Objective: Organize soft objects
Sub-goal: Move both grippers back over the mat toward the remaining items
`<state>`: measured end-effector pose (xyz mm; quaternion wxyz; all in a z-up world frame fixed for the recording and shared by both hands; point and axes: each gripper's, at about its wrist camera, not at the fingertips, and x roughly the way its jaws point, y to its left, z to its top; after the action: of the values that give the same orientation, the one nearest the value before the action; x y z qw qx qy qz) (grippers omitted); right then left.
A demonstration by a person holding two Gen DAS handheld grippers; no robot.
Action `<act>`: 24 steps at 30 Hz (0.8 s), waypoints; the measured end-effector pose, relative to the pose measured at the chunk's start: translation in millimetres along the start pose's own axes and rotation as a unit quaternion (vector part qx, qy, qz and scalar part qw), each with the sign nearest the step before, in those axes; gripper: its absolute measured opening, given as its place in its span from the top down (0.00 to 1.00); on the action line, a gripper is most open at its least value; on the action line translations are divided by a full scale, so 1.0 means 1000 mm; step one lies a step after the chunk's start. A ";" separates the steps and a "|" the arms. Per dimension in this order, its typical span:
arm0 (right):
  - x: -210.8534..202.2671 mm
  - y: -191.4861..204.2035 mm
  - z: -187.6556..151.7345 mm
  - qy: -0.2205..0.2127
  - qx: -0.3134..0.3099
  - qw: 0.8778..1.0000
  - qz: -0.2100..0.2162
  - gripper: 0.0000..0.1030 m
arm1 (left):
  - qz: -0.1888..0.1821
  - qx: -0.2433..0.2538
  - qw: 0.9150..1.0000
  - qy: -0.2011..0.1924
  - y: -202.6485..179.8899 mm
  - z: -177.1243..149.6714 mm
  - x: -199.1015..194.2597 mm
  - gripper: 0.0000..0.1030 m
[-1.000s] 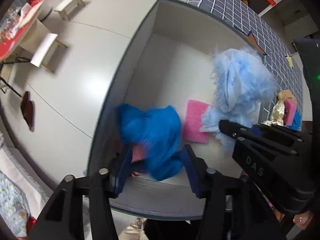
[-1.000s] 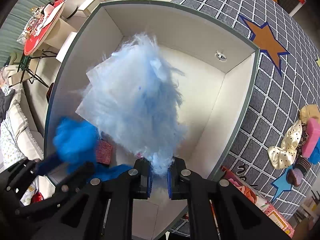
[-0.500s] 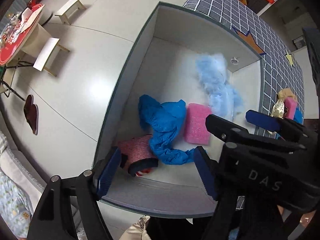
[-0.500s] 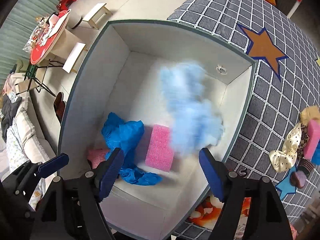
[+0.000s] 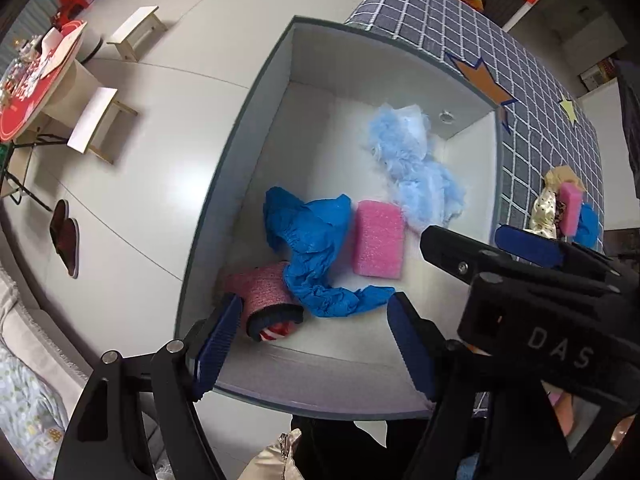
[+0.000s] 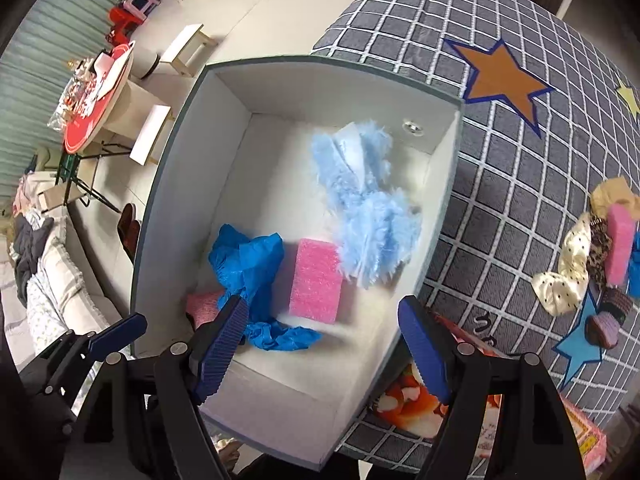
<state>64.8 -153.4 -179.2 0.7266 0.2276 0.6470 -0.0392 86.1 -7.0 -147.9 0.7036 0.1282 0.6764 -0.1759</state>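
Just changed: a second ago the right tongs (image 6: 320,344) were pinched on the pale blue fluffy cloth (image 6: 364,208) above the box (image 6: 176,184), and the left tongs (image 5: 308,344) straddled the bright blue crumpled cloth (image 5: 312,244); both pairs have just been opening, and both cloths now lie on the box floor.
Left tongs: spread wide, nothing between the pads, hanging over the near wall of the box.
Right tongs: spread wide too, empty, over the near right corner.
Meaning for the task: two more soft things look put away (my reading); the drop seems finished and both hands are free.
In the box: pink sponge (image 6: 316,280) in the middle, bright blue cloth just left of it and draped over a pink knitted piece (image 5: 260,284), fluffy cloth toward the far right corner.
Still outside: a small heap of soft things (image 6: 592,256) on the checked mat (image 6: 520,184), well right of the box.
Edges: the box's right wall stands between the tongs and that heap.
Open room: the far left of the box floor is bare; the mat between box and heap is clear.
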 end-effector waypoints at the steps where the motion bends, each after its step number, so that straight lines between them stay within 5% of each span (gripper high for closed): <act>1: -0.002 -0.002 -0.002 -0.003 0.003 1.000 0.000 0.24 | 0.000 0.002 1.000 -0.001 -0.002 -0.001 -0.001 0.24; 24: -0.075 -0.105 -0.041 -0.077 0.120 0.990 -0.015 0.24 | 0.002 0.133 0.991 -0.031 -0.120 -0.006 -0.022 0.24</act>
<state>-21.4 -249.0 -139.5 0.7412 0.2993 0.5832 -0.1448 29.8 -111.8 -119.3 0.7010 0.2168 0.6248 -0.2667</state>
